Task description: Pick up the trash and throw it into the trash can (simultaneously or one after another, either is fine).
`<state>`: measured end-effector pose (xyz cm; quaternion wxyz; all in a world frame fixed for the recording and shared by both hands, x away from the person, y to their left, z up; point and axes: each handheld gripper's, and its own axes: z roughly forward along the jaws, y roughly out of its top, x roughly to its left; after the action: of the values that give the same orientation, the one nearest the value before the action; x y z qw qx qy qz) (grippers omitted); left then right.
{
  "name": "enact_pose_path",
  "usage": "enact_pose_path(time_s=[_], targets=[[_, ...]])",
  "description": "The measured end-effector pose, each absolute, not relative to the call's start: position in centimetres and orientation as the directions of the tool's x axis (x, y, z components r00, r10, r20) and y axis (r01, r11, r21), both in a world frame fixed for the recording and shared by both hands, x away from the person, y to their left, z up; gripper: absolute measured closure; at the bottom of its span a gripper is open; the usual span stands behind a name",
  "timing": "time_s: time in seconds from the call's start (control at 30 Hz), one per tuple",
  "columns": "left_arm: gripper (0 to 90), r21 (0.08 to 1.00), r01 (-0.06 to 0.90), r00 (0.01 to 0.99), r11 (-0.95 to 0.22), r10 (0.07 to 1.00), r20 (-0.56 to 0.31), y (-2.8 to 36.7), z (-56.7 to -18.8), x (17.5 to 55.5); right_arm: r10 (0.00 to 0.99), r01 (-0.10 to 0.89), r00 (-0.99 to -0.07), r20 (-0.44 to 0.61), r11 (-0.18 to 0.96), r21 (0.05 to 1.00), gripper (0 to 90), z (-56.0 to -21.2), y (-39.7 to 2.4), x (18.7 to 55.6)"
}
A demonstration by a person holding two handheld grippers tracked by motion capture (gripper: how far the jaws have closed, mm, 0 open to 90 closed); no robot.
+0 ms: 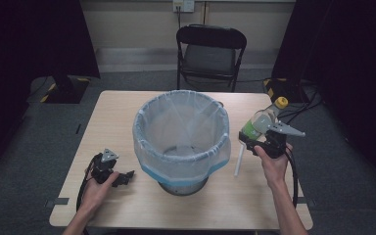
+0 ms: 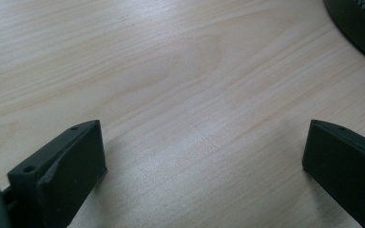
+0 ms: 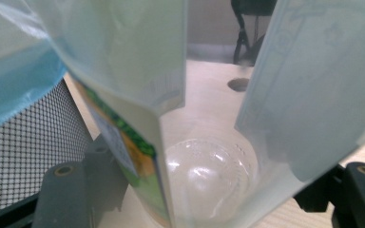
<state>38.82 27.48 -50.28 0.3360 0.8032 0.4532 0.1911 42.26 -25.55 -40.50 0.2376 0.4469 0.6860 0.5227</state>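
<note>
Centrally on the wooden table (image 1: 127, 105) stands a mesh bin (image 1: 182, 134) lined with a pale blue bag. Just right of it, the right gripper (image 1: 262, 139) clamps a clear plastic bottle (image 1: 260, 119), yellow cap pointing away, above the tabletop. Smallest, the left gripper (image 1: 122, 177) rests on the table, jaws wide apart and empty.

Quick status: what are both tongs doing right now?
Left tongs: open, holding nothing, resting low on the table.
Right tongs: closed on a clear plastic bottle with a yellow cap, beside the bag-lined bin.
</note>
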Motion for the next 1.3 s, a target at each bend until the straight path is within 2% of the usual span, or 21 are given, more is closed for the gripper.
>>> enact_pose_path(time_s=[0.97,1.3], targets=[[0.0,0.714,0.599,0.517,-0.363,0.856,0.001,27.5,-50.3,38.8,0.848,0.237,-0.506,0.159,-0.041,0.971,28.3,-33.9,-24.6,43.2],[0.0,0.714,0.599,0.516,-0.363,0.856,0.002,27.5,-50.3,38.8,0.84,0.208,-0.523,0.146,-0.04,0.977,28.3,-31.4,-23.6,43.5]])
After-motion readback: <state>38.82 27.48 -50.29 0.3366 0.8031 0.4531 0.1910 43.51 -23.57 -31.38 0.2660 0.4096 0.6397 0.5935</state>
